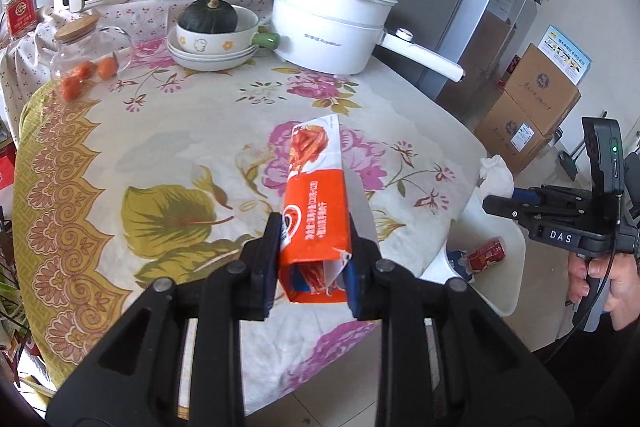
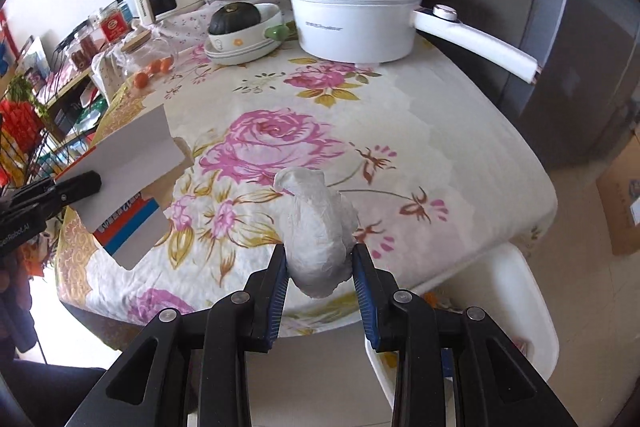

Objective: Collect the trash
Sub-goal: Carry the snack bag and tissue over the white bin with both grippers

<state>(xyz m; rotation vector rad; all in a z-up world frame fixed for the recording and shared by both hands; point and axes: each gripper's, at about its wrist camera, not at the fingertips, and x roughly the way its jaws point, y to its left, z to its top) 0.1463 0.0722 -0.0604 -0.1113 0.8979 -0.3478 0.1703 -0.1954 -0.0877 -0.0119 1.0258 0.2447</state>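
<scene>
Both tools loaded with trash, held above the flowered tabletop (image 1: 160, 147).

My left tool (image 1: 314, 247) is clamped on the torn, open end of an orange carton (image 1: 316, 187); its long axis runs straight away from me, far end pointing toward the white electric pot (image 1: 332, 27). My right tool (image 2: 320, 267) is clamped on a crumpled white tissue wad (image 2: 320, 227), nearer the tabletop edge than the pot, its twisted tip pointing away toward the pot too.
</scene>
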